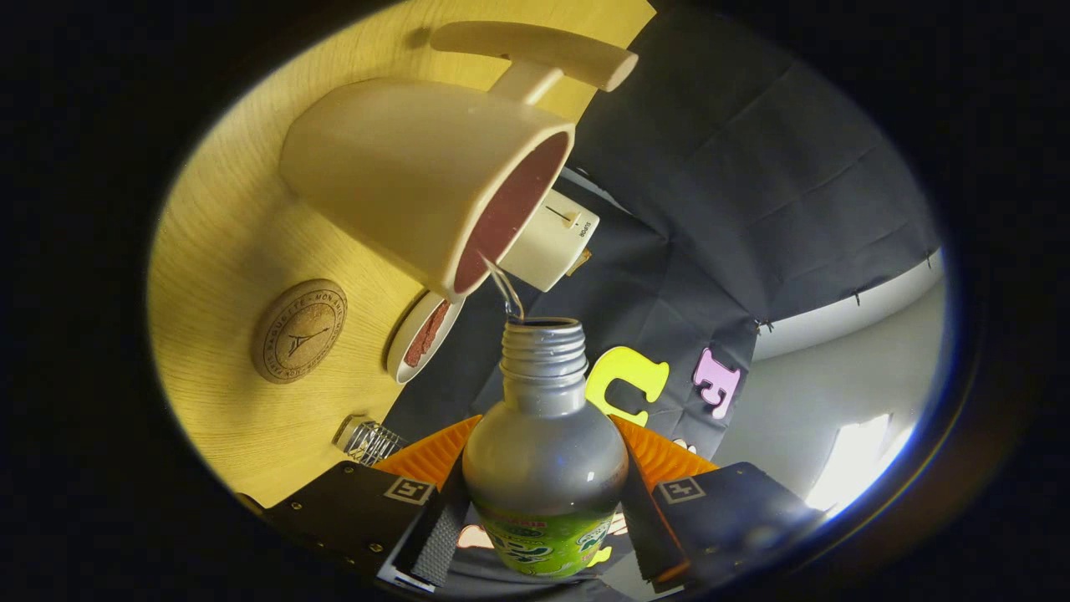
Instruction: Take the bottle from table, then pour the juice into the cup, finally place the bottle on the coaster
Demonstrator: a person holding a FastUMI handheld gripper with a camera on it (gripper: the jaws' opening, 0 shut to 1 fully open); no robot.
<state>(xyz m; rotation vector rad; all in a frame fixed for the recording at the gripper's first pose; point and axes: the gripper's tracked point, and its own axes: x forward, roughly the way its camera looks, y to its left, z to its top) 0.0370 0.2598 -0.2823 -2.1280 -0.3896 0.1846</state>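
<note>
While the tongs (pixel 543 510) stand clamped on the juice bottle (pixel 544 468), one finger pressing each side of its body, the bottle points forward along the fingers with its cap off and its threaded neck open. A green label wraps the lower body of the bottle, down between the fingers. A thin clear stream (pixel 506 293) runs between the bottle's mouth and the rim of the cream cup (pixel 426 171), which sits just beyond the neck. The whole view is rolled over, so the cup appears on its side; its inside is reddish-brown and its handle (pixel 535 54) sticks out on the far side. The cup rests on the pale wooden counter (pixel 217 251). A round cork coaster (pixel 299 330) with a printed emblem lies flat on the counter beside the cup, apart from it and bare. Between coaster and cup a small white dish (pixel 420 336) holds something reddish. A cream cylindrical item with a dial face (pixel 553 242) stands behind the cup; what it is cannot be told. A small ribbed clear object (pixel 368 441) lies on the counter near the left finger
</note>
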